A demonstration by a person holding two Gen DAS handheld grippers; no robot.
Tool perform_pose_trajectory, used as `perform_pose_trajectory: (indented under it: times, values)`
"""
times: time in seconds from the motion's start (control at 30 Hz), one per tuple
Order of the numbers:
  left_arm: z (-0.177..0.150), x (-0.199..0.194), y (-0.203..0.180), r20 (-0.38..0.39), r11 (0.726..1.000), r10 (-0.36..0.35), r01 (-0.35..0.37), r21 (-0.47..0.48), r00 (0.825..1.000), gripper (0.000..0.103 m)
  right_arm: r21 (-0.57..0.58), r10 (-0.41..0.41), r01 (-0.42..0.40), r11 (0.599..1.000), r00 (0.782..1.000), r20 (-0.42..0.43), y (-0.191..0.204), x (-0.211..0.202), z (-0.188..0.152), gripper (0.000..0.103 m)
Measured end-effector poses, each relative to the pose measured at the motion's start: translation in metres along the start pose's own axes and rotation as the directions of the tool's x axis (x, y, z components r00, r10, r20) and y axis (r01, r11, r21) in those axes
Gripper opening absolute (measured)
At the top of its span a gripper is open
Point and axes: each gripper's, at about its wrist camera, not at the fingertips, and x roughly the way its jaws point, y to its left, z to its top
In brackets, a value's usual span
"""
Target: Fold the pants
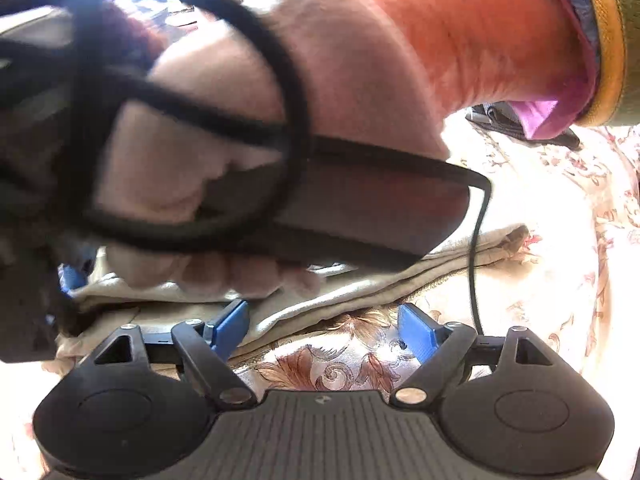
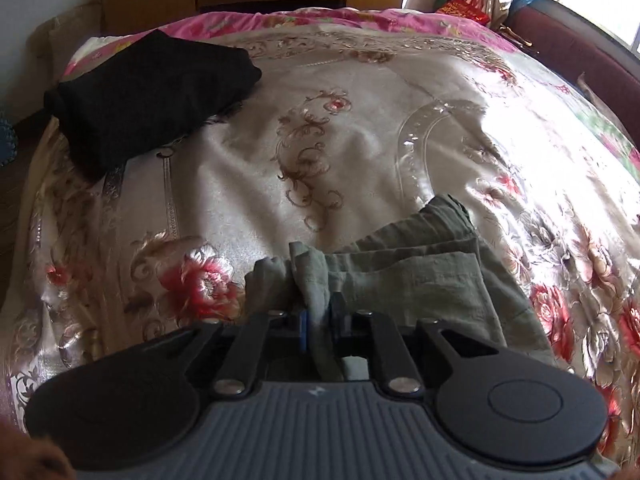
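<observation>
— How do the jaws stand?

— The left gripper (image 1: 324, 326) has its blue pads (image 1: 230, 326) spread wide, with nothing between them; only the flowered bedspread (image 1: 344, 364) shows in the gap. The right gripper (image 2: 320, 320) has its jaws nearly together, pinching a bunched ridge of the pants (image 2: 404, 276).

— What are the pants like?

— Olive-green, a soft, creased weave with a matte look. They lie folded in flat layers on the bedspread, to the right of the right gripper's jaws, the layered edges stacked like steps. In the left wrist view the same cloth looks pale under strong light, a long folded band just beyond the left pad.

— And the bedding?

— Shiny satin, cream with red and brown flowers and curling vines, slightly rumpled. A pink floral border runs along the far side.

— Anything else on it?

— A black folded garment (image 2: 148, 100), coarse-knit and blocky, lies at the far left, well apart from the pants.

— The hands?

— The person's right hand (image 1: 248, 152) fills the left wrist view, gripping a dark handle, a black cord (image 1: 476, 248) looped around it, knuckles toward the pants. Both grippers tilt down toward the bed.
</observation>
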Motion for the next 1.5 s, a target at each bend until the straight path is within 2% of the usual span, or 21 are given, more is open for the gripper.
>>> perform_pose_trajectory:
  times: [0.1, 0.17, 0.23, 0.33, 0.43, 0.53, 0.6, 0.67, 0.73, 0.77, 0.83, 0.93, 1.0, 1.1, 1.13, 1.17, 1.23, 1.33, 1.4, 1.47, 1.5]
  values:
    - [-0.001, -0.001, -0.001, 0.001, 1.0, -0.005, 0.005, -0.001, 1.0, 0.095, 0.058, -0.015, 0.012, 0.998, 0.999, 0.043, -0.016, -0.021, -0.007, 0.024]
    - [-0.001, -0.003, 0.002, -0.001, 1.0, -0.019, 0.019, -0.017, 1.0, 0.095, 0.141, -0.002, -0.01, 0.99, 0.997, 0.079, -0.037, -0.044, -0.013, 0.03]
    - [-0.003, -0.011, 0.007, 0.0, 0.999, -0.026, 0.026, -0.03, 1.0, 0.095, 0.193, -0.023, 0.0, 0.981, 0.993, 0.117, -0.057, -0.064, -0.022, 0.037]
    - [-0.006, -0.034, 0.021, -0.006, 0.995, -0.062, 0.061, -0.082, 0.998, 0.095, 0.213, -0.108, 0.088, 0.973, 0.991, 0.084, -0.086, -0.079, -0.039, 0.038]
    - [-0.005, -0.051, 0.037, 0.018, 0.989, -0.071, 0.073, -0.132, 0.997, 0.095, 0.294, -0.193, 0.173, 0.94, 0.98, 0.04, -0.119, -0.092, -0.069, 0.038]
    - [0.011, -0.054, 0.054, 0.064, 0.988, -0.034, 0.043, -0.147, 0.997, 0.095, 0.374, -0.25, 0.229, 0.899, 0.968, 0.008, -0.144, -0.106, -0.107, 0.038]
    - [0.027, -0.046, 0.067, 0.085, 0.988, -0.006, 0.019, -0.152, 0.996, 0.095, 0.388, -0.256, 0.242, 0.889, 0.967, -0.017, -0.153, -0.112, -0.128, 0.038]
    - [0.038, -0.03, 0.072, 0.064, 0.991, 0.036, -0.027, -0.128, 0.997, 0.095, 0.386, -0.255, 0.249, 0.888, 0.966, -0.038, -0.158, -0.116, -0.145, 0.038]
    - [0.045, -0.006, 0.072, 0.01, 0.992, 0.086, -0.085, -0.091, 0.996, 0.095, 0.37, -0.256, 0.257, 0.893, 0.965, -0.051, -0.159, -0.119, -0.158, 0.038]
    - [0.048, 0.006, 0.076, -0.024, 0.993, 0.088, -0.09, -0.078, 0.996, 0.095, 0.359, -0.262, 0.263, 0.896, 0.964, -0.052, -0.159, -0.121, -0.163, 0.038]
    - [0.05, 0.02, 0.08, -0.08, 0.995, 0.066, -0.072, -0.069, 0.995, 0.095, 0.365, -0.24, 0.238, 0.9, 0.97, -0.04, -0.159, -0.123, -0.172, 0.038]
    - [0.056, 0.027, 0.083, -0.104, 0.998, -0.024, 0.018, -0.061, 0.994, 0.095, 0.379, -0.188, 0.173, 0.909, 0.982, 0.004, -0.155, -0.127, -0.184, 0.038]
    - [0.059, 0.033, 0.082, -0.116, 0.996, -0.081, 0.076, -0.045, 0.99, 0.095, 0.388, -0.144, 0.116, 0.914, 0.989, 0.045, -0.153, -0.124, -0.183, 0.038]
    - [0.066, 0.046, 0.089, -0.16, 0.995, -0.103, 0.1, -0.032, 0.982, 0.095, 0.359, -0.057, 0.021, 0.933, 0.994, 0.089, -0.152, -0.106, -0.17, 0.038]
    - [0.066, 0.051, 0.096, -0.169, 0.996, -0.092, 0.086, -0.039, 0.981, 0.095, 0.339, -0.033, 0.0, 0.941, 0.995, 0.093, -0.153, -0.097, -0.164, 0.038]
    - [0.067, 0.056, 0.106, -0.184, 0.998, -0.051, 0.042, -0.053, 0.982, 0.095, 0.324, -0.024, -0.007, 0.946, 0.995, 0.092, -0.155, -0.088, -0.159, 0.038]
    - [0.068, 0.061, 0.13, -0.202, 0.991, 0.036, -0.06, -0.116, 0.979, 0.095, 0.336, -0.072, 0.049, 0.941, 0.996, 0.056, -0.165, -0.07, -0.149, 0.038]
    - [0.057, 0.051, 0.167, -0.193, 0.95, 0.111, -0.161, -0.266, 0.975, 0.095, 0.435, -0.153, 0.122, 0.892, 0.988, 0.037, -0.191, -0.062, -0.143, 0.038]
    - [0.044, 0.047, 0.174, -0.23, 0.93, 0.181, -0.242, -0.276, 0.956, 0.094, 0.466, -0.183, 0.137, 0.874, 0.982, 0.054, -0.196, -0.07, -0.137, 0.04]
    - [0.032, 0.04, 0.166, -0.239, 0.936, 0.196, -0.255, -0.244, 0.951, 0.094, 0.421, -0.137, 0.074, 0.904, 0.983, 0.12, -0.188, -0.08, -0.126, 0.04]
    - [0.026, 0.036, 0.161, -0.234, 0.94, 0.195, -0.249, -0.233, 0.953, 0.094, 0.395, -0.08, 0.012, 0.919, 0.985, 0.156, -0.183, -0.082, -0.117, 0.042]
